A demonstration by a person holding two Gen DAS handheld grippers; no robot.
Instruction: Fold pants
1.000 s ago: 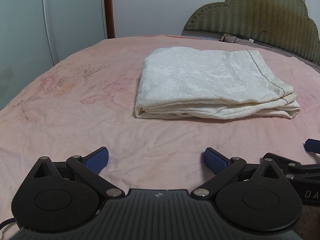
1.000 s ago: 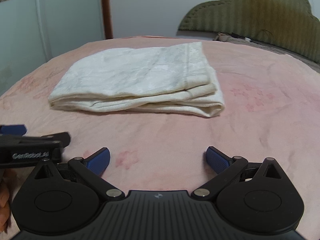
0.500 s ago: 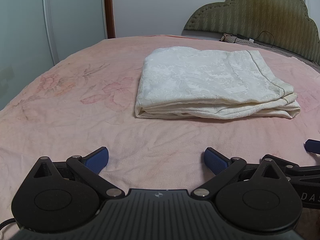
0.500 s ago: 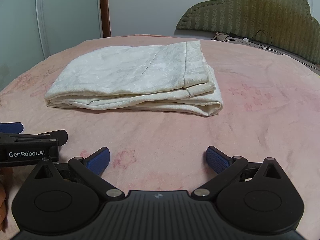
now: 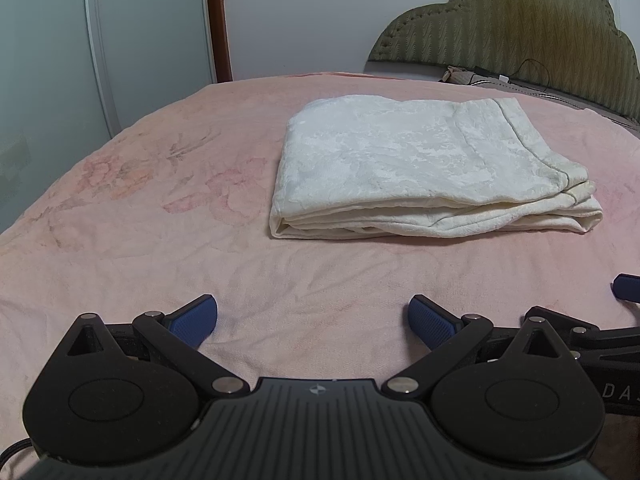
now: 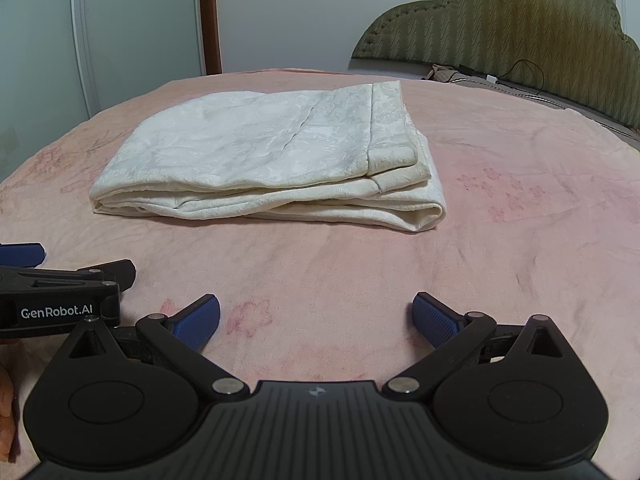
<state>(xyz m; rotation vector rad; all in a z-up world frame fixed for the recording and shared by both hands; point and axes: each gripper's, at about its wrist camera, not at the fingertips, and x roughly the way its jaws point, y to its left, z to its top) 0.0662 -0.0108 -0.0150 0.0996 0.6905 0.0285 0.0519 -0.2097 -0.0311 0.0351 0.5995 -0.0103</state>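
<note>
The cream-white pants (image 5: 420, 164) lie folded in a flat stacked rectangle on the pink bed; they also show in the right wrist view (image 6: 272, 160). My left gripper (image 5: 312, 318) is open and empty, low over the blanket in front of the pants, apart from them. My right gripper (image 6: 316, 318) is open and empty too, also short of the pants. The right gripper's side shows at the right edge of the left wrist view (image 5: 592, 336). The left gripper's side shows at the left edge of the right wrist view (image 6: 64, 296).
The pink floral blanket (image 5: 160, 208) covers the bed. An olive padded headboard (image 5: 520, 28) stands at the back right, with a cable and small items (image 5: 500, 78) at its foot. Pale wardrobe doors (image 5: 60, 60) stand to the left.
The right wrist view has shifted slightly, so the pants sit a little more toward its centre. Both grippers stay open and the pants have not moved.
</note>
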